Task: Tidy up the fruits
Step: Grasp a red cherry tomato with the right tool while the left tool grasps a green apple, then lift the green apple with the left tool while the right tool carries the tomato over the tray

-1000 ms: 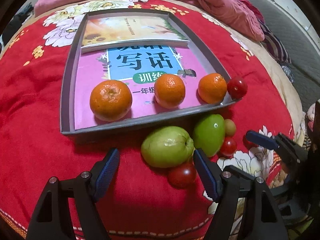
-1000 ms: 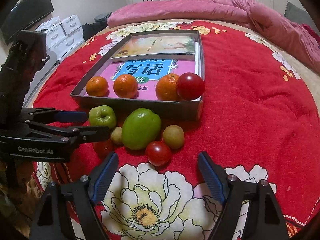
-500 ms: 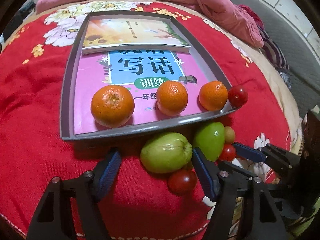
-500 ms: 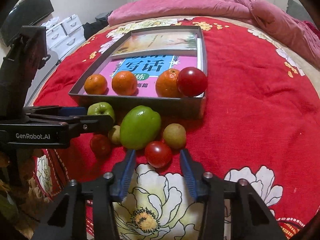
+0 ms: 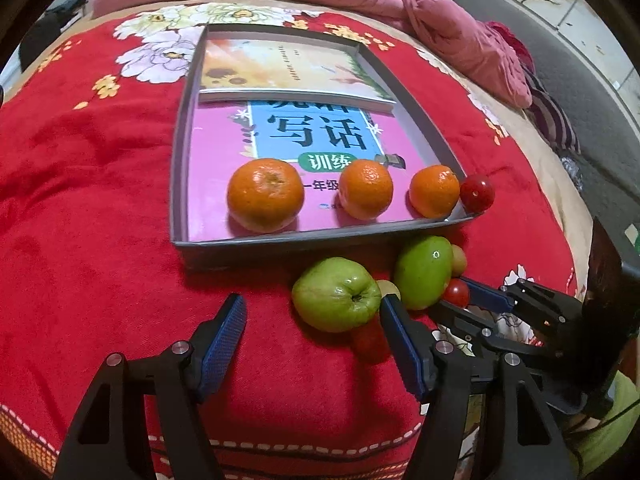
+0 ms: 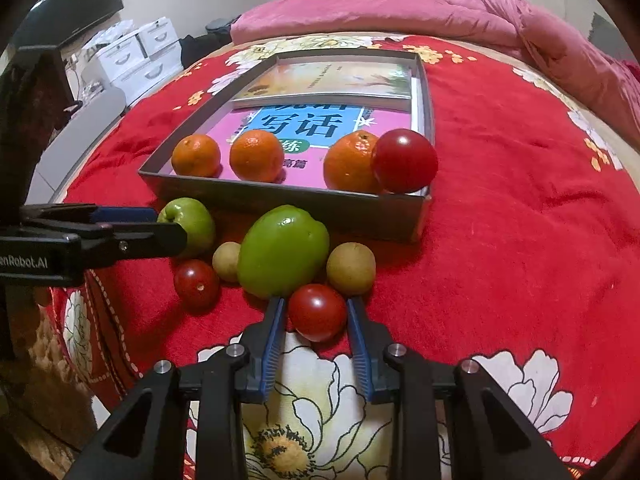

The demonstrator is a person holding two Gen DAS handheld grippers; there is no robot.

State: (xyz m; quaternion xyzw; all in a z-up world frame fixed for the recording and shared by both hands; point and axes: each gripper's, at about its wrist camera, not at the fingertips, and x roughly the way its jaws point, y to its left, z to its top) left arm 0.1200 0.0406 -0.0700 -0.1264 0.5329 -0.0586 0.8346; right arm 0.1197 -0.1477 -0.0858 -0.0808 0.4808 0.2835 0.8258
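Note:
My right gripper (image 6: 316,320) points down at a small red tomato (image 6: 317,312) on the red blanket. Its jaws are closing, and both blue pads touch the tomato's sides. Just behind the tomato lie a large green fruit (image 6: 284,250), two small tan fruits (image 6: 351,268) and another red tomato (image 6: 196,283). My left gripper (image 5: 312,340) is open, and a green apple (image 5: 336,294) lies between its fingers, against the right one. The grey tray (image 6: 280,196) holds three oranges (image 6: 257,155) and a big red tomato (image 6: 404,160) on books.
The tray's near wall stands right behind the loose fruit. The two grippers sit close together, with the left one's fingers (image 6: 120,236) reaching in beside the apple. A pink quilt (image 6: 400,12) lies across the far side of the bed, and white drawers (image 6: 132,56) stand at far left.
My right jaws have narrowed from wide open to the small red tomato's sides. The left jaws narrowed a little, and the apple now lies between them.

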